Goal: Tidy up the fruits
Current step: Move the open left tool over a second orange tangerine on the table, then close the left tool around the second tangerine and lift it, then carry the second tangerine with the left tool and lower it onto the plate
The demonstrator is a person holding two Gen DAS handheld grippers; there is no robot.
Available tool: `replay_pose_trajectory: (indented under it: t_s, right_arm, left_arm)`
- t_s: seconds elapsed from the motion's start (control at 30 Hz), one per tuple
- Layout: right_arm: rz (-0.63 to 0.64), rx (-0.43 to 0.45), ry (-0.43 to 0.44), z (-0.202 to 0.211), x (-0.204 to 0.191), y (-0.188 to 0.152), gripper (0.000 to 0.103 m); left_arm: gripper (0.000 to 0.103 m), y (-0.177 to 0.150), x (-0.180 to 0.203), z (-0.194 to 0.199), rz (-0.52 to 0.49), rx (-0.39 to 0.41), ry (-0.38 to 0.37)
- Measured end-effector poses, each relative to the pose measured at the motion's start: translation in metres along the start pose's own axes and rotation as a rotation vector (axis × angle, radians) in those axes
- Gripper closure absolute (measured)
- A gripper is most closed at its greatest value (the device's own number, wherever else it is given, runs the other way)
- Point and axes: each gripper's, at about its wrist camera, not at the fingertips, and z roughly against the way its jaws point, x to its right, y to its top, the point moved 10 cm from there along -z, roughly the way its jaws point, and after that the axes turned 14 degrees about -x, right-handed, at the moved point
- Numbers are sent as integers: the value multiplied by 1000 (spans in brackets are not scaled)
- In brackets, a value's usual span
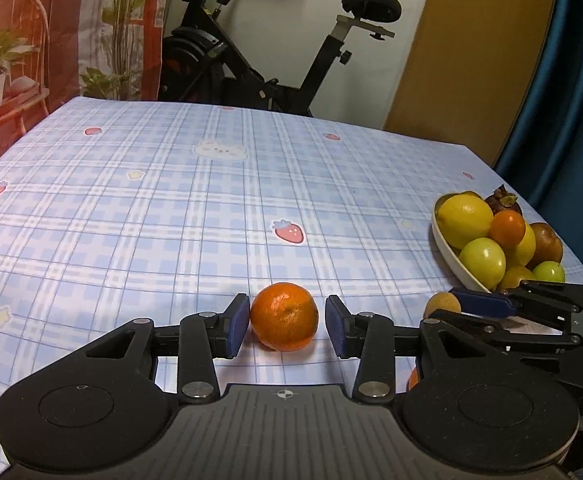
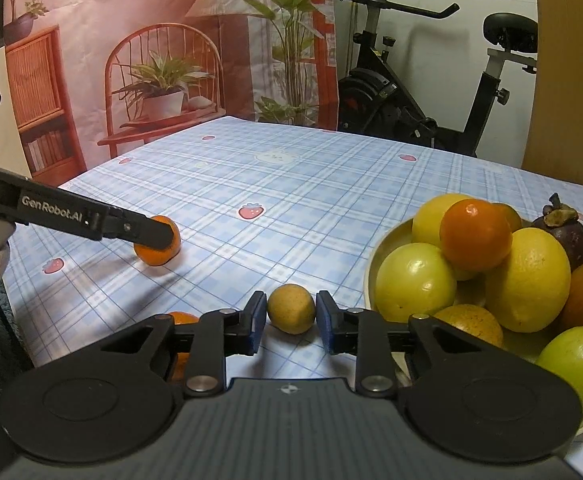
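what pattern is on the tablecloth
The tablecloth is a light blue and white plaid with small pink strawberries and a white bunny; the left wrist view shows it best.

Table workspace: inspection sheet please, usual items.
Surface: blue plaid tablecloth, flat.
Job's things: tangerine and small tan fruit on the cloth; cream bowl heaped with fruit; mangosteen at its far side.
Clutter: another orange fruit, partly hidden at the near edge.
Claws: left claw open around tangerine; right claw shut on small tan fruit.
Cables: nothing seen.
Surroundings: exercise bike, printed backdrop, blue curtain.
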Motion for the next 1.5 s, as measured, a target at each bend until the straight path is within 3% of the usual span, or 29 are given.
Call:
replay_pose_trajectory:
  t_s: [0.5, 1.1, 1.27, 1.5]
  right_arm:
    - [-3, -4, 2, -1, -1, 0, 74]
    - [-1, 23, 11, 5, -2, 2, 74]
    - [-32, 93, -9, 33, 8, 10, 74]
    - [-152, 149, -98, 73, 48, 6, 74]
  left_arm:
    - [62, -1, 0, -2, -2, -10, -21]
    - [63, 8, 9, 8, -86, 16, -53]
    - [63, 29, 32, 16, -125, 39, -105]
    - [63, 49, 104, 11, -282, 29, -218]
